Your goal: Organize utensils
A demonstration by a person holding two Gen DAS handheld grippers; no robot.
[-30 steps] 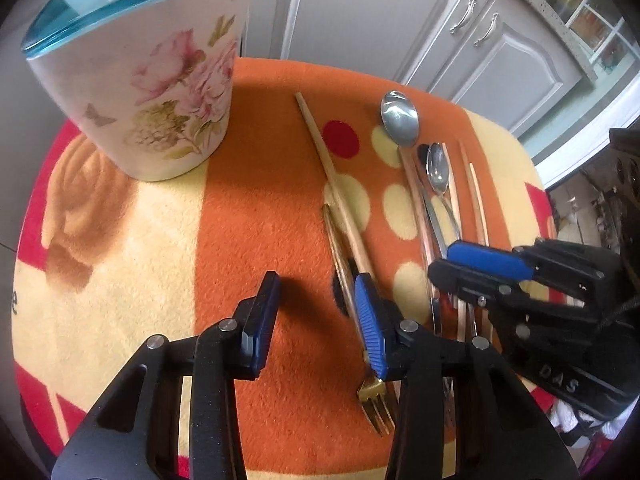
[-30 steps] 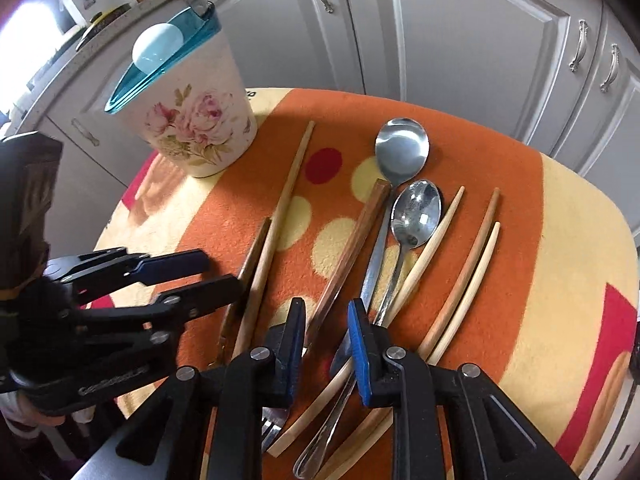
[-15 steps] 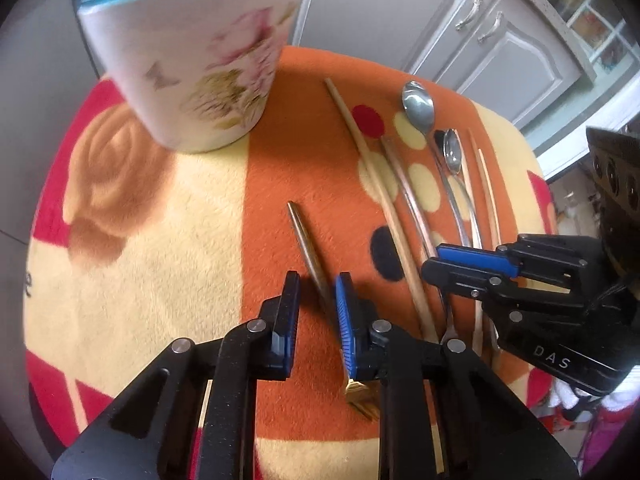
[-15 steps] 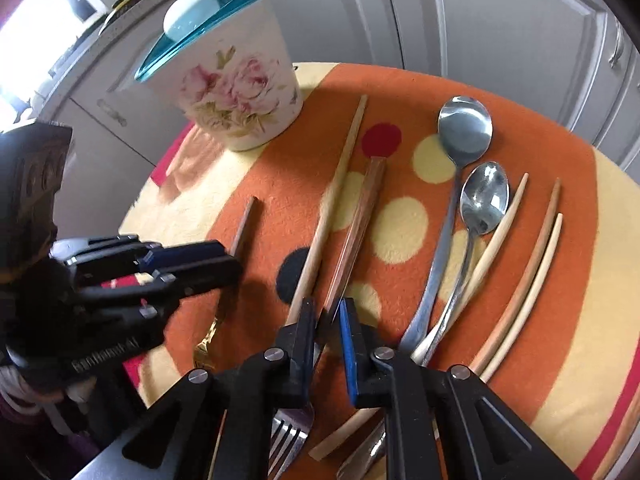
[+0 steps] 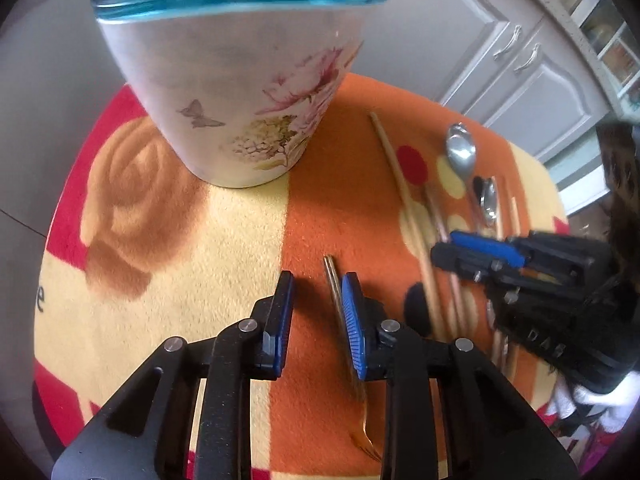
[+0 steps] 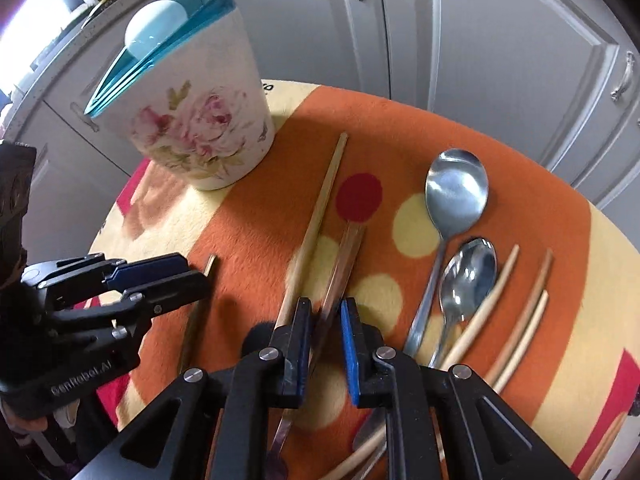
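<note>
Spread across an orange cloth [image 5: 340, 184] with yellow and red spots: forks, spoons and chopsticks, all lying flat, handles towards the near edge.

Near left, apart from the rest: a slim gold fork [image 5: 332, 276], handle pointing far, tines curving up at the near end. Left gripper [image 5: 316, 312] low over it, jaws parted with a clear gap, handle lying just beside the right-hand blue pad, not pinched.

Further right: a long pale wooden chopstick [image 6: 320, 216] running diagonally towards the far left, and close beside it a fork with a reddish-brown handle [image 6: 348, 252], blurred in the right wrist view. Right gripper [image 6: 324, 312] straddling that handle, jaws slightly apart, wider than the handle, no firm grip to be seen.

Right of that: a large steel spoon [image 6: 456, 188], bowl up and shiny, with a smaller spoon [image 6: 468, 272] just beside it, nearer and a little to the right. Then three more wooden chopsticks [image 6: 528, 308], one lighter, two close together at the far right.

At the far left, upright: a cream container [image 6: 200, 128] printed with pink roses and a butterfly, capped by a clear teal lid [image 6: 160, 52]. Behind everything, grey cabinet doors [image 6: 500, 40].
</note>
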